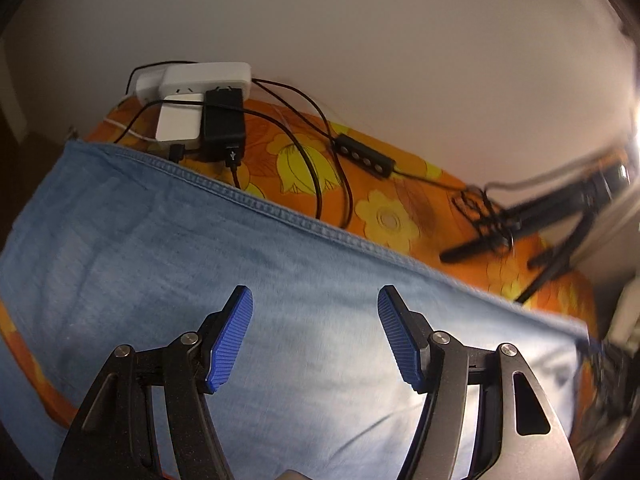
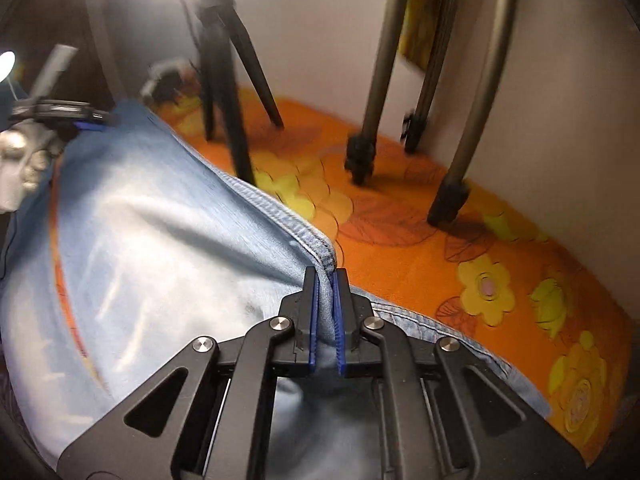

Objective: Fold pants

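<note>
One pair of light blue denim pants [image 2: 160, 216] lies spread over an orange flowered bed cover [image 2: 460, 280], filling the lower left of both wrist views, its stitched edge running diagonally toward the lower right. At centre of the right view the right gripper [image 2: 326, 312] has its fingers pinched shut on a bunched peak of that edge, while the left gripper [image 1: 316, 336] hovers over flat cloth, fingers well apart and holding nothing. Judging by this, a fold is just starting; the left probably needs its own hold before both carry the edge across.

Orange flowered sheet [image 2: 460, 264], white power strip [image 1: 200, 78] with white charger [image 1: 178, 124] and black adapter [image 1: 224, 124], black cables [image 1: 316, 160], inline switch [image 1: 365, 156], tripod legs [image 2: 452, 196], pale wall [image 1: 360, 40]
</note>
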The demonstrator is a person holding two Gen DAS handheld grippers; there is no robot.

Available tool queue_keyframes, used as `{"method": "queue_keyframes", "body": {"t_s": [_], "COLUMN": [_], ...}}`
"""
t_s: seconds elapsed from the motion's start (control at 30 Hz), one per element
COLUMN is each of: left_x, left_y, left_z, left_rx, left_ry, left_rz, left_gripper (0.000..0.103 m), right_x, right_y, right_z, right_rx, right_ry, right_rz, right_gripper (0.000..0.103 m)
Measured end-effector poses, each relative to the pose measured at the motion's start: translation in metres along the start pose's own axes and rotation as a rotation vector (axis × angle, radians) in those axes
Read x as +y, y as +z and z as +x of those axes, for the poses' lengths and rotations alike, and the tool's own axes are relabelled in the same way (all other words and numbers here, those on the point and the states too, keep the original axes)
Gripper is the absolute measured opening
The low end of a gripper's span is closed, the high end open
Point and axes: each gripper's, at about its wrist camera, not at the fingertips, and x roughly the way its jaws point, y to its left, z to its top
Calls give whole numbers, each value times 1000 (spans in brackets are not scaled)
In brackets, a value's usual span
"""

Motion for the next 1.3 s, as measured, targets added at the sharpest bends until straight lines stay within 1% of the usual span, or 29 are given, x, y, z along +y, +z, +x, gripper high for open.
{"method": "queue_keyframes", "body": {"t_s": [0.07,0.17,0.23,0.33,0.47,0.6,0.67,0.7,0.73,0.77,0.8,0.83,0.87,0.97,1.13,1.3], "left_x": [3,9,13,21,31,45,49,51,51,52,53,53,54,57,59,70], "left_y": [5,9,11,12,13,15,15,15,15,15,14,15,14,14,9,-10], "left_z": [1,3,6,14,28,38,41,41,42,42,42,41,39,28,0,-45], "left_rx": [3,11,17,35,62,60,54,46,39,30,21,13,-1,-39,-95,-148], "left_ry": [-16,-40,-47,-57,-51,-33,-22,-17,-8,3,4,0,-1,-21,-44,-82], "left_rz": [-35,-92,-118,-163,-225,-286,-298,-296,-293,-292,-293,-294,-292,-292,-268,-245], "left_gripper": [65,65,65,65,65,65,60,53,36,25,20,13,10,7,6,6], "right_x": [12,44,64,90,92,89,89,89,90,90,91,92,92,95,110,131], "right_y": [-7,-23,-36,-51,-53,-53,-53,-53,-53,-52,-52,-52,-52,-51,-52,-61], "right_z": [-21,-50,-62,-71,-81,-88,-90,-91,-92,-93,-94,-95,-95,-101,-122,-147], "right_rx": [-41,-85,-87,-86,-95,-107,-108,-108,-110,-111,-112,-114,-114,-118,-140,-146], "right_ry": [8,-23,-34,-43,-46,-54,-55,-53,-54,-57,-58,-59,-59,-58,-61,-75], "right_rz": [-6,-88,-145,-194,-190,-175,-169,-170,-172,-173,-173,-175,-174,-166,-176,-196], "right_gripper": [7,7,6,6,6,6,6,6,6,6,6,6,6,6,6,6]}}
